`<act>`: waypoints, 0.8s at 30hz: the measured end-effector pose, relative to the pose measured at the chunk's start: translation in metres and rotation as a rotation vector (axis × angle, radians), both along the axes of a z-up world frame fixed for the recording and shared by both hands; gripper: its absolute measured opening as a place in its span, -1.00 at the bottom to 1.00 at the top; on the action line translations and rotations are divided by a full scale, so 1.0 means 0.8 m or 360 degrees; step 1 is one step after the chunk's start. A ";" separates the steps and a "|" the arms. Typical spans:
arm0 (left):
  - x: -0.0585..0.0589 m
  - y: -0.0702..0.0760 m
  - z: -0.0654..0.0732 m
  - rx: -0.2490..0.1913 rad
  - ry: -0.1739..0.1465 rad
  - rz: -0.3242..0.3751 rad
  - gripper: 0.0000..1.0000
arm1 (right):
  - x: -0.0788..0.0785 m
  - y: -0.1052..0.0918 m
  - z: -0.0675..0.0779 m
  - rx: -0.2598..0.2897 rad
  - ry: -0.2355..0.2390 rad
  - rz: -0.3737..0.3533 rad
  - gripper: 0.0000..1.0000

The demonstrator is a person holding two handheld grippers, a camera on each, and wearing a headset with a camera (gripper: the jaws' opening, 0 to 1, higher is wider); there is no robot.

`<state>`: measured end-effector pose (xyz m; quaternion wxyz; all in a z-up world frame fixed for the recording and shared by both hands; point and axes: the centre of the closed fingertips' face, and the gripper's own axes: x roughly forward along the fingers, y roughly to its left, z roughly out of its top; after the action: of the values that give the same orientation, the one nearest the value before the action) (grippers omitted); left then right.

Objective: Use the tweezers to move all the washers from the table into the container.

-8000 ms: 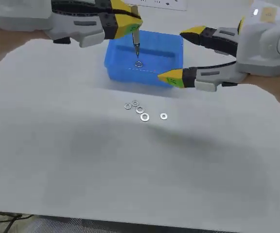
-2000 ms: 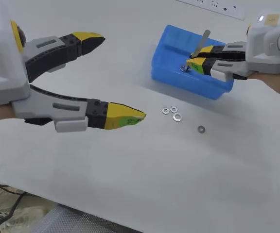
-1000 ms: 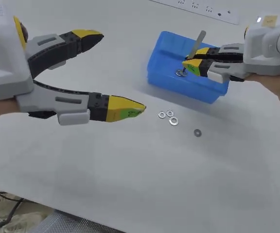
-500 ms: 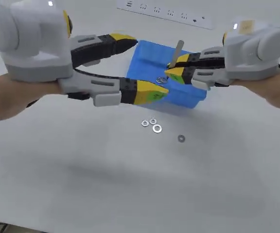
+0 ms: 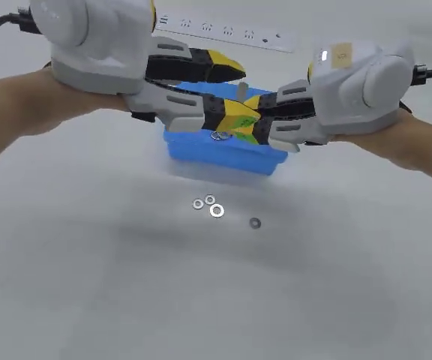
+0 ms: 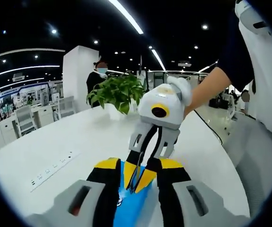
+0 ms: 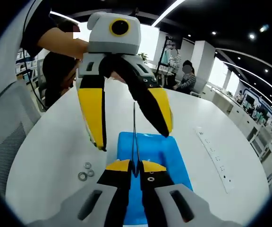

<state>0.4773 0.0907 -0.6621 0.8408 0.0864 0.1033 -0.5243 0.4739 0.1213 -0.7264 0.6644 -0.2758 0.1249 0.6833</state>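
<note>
A blue container (image 5: 223, 150) stands mid-table. My right gripper (image 5: 270, 116) reaches over it from the right, shut on grey tweezers (image 5: 242, 90). In the right gripper view the tweezers (image 7: 135, 137) run forward as a thin line from the shut jaws of the right gripper (image 7: 135, 166). My left gripper (image 5: 247, 100) comes from the left, open, with its yellow jaws either side of the tweezers. One washer (image 5: 218, 136) shows over the container by the tweezers' tip; I cannot tell if it is held. Several washers (image 5: 210, 204) lie on the table in front, one (image 5: 255, 223) apart.
A white power strip (image 5: 223, 34) lies behind the container at the table's far edge. The white table (image 5: 111, 270) spreads wide in front of the washers. A potted plant (image 6: 119, 92) stands on the far table, with people beyond it.
My left gripper has swung right and up over the container, so its open jaws now straddle the tweezers. The right gripper stays shut on the tweezers above the container. The head camera has shifted.
</note>
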 end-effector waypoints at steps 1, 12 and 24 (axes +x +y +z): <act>-0.001 0.001 -0.002 0.0014 0.0009 -0.0017 -0.37 | 0.000 -0.001 0.000 -0.0001 0.0002 0.0003 -0.85; -0.007 0.006 -0.007 0.0098 -0.0047 -0.0136 -0.82 | -0.006 -0.002 -0.005 -0.0027 0.0014 0.0045 -0.85; -0.002 0.001 -0.014 0.0248 -0.0162 -0.0153 -0.90 | 0.003 -0.003 -0.007 -0.0037 -0.0023 0.0019 -0.83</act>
<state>0.4757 0.0918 -0.6729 0.8097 0.1829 0.0967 -0.5492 0.4762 0.1191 -0.7322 0.6579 -0.2890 0.1264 0.6838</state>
